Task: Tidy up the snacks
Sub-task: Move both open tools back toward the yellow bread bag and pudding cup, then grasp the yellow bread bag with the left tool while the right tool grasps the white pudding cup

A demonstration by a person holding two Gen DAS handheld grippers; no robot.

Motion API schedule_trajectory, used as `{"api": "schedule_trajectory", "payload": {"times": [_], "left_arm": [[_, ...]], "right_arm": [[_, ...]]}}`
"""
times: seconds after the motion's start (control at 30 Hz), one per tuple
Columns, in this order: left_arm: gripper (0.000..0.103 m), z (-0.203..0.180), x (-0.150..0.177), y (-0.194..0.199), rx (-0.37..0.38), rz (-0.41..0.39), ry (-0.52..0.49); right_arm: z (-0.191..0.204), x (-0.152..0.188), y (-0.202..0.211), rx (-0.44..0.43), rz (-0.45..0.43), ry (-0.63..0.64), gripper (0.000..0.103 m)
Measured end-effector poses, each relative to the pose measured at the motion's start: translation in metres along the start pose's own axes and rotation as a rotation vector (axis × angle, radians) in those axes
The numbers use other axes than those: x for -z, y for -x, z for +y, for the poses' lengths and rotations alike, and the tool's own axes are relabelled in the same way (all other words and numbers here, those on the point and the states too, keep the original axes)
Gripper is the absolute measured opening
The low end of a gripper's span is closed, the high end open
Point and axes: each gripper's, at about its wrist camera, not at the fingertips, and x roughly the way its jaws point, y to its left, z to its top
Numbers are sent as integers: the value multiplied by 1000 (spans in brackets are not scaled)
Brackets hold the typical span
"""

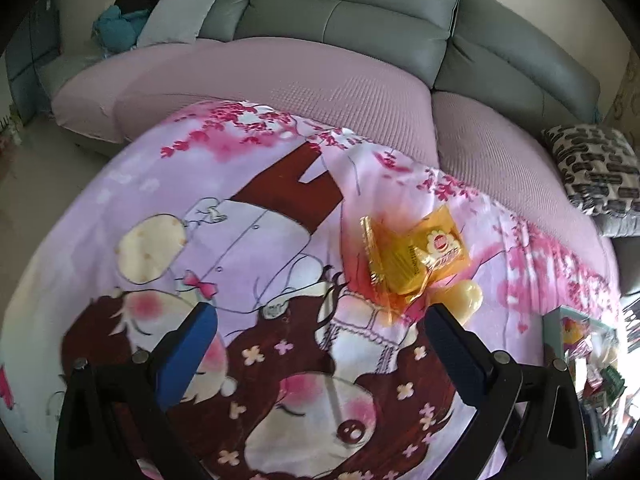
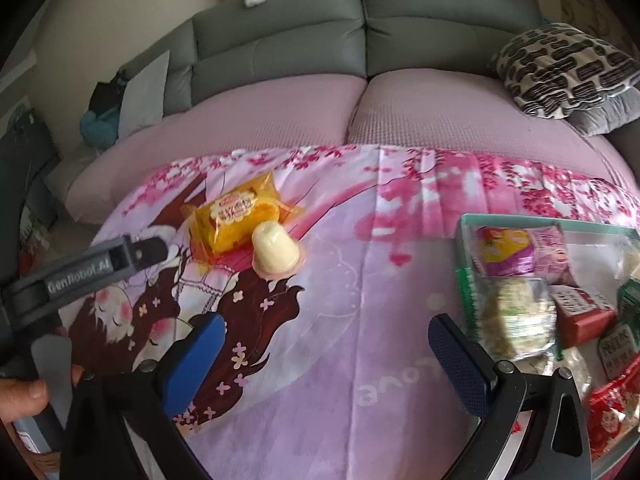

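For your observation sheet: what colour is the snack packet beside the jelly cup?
Yellow-orange packet, clearest in the right wrist view.

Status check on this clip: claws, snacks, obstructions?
Left claw open, empty. Right claw open, empty. Yellow packet and jelly cup loose on cloth, outside tray. Nothing blocking.

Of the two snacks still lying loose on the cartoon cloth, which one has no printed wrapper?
The pale cream jelly cup, a plain dome standing upside down on its wide rim. The yellow packet touching it behind carries a red-and-white printed label.

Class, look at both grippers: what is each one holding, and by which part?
Nothing is held. The left gripper and right gripper are both open, with only the cloth between their fingers.
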Motion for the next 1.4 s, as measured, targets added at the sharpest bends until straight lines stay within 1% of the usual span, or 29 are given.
{"api": "schedule_trajectory", "payload": {"times": [0.1, 0.17, 0.23, 0.37, 0.43, 0.5, 0.53, 0.6, 0.73, 0.8, 0.83, 0.93, 0.97, 1.03, 1.2, 1.27, 1.37, 1.4], "left_arm": [[103, 1, -1, -2, 15, -12, 12], [103, 3, -2, -2, 5, -19, 21], [103, 8, -4, 0, -3, -37, 53], [103, 14, -6, -1, 37, -33, 96], [103, 14, -5, -6, 53, -10, 92], [103, 12, -5, -10, 67, 17, 81], [103, 10, -5, -11, 58, 19, 72], [103, 7, -7, -9, 37, 5, 56], [103, 1, -11, 0, 51, -37, 14], [103, -3, -14, 0, 55, -44, -28], [103, -5, -16, -3, 73, -35, -42], [103, -5, -22, -13, 139, 0, -35], [103, -5, -24, -15, 157, 3, -30], [103, -6, -28, -24, 192, 34, -30], [103, -23, -29, -37, 215, 71, -106], [103, -30, -29, -43, 215, 85, -122], [103, -32, -30, -54, 235, 108, -103], [103, -32, -30, -57, 250, 114, -88]], "right_arm": [[5, 0, -11, 1, 13, 11, 103], [9, 0, -17, 8, 13, 31, 102], [13, 0, -21, 20, 6, 52, 102], [17, 0, -28, 23, 5, 68, 102], [16, -1, -32, 14, 4, 69, 103], [11, -1, -36, -2, 13, 43, 103], [9, -2, -37, -1, 18, 31, 103], [5, -2, -39, 2, 23, 15, 103], [4, -4, -42, -13, 27, 17, 103], [6, -7, -44, -30, 29, 28, 102], [7, -9, -45, -26, 28, 35, 102], [9, -15, -51, -6, 29, 58, 102], [10, -17, -54, -9, 29, 66, 101], [13, -20, -59, -8, 31, 83, 92], [19, -26, -74, -36, 56, 98, 84], [24, -27, -78, -37, 54, 108, 80], [29, -30, -83, -60, 55, 105, 75], [30, -31, -84, -65, 55, 105, 71]]}}
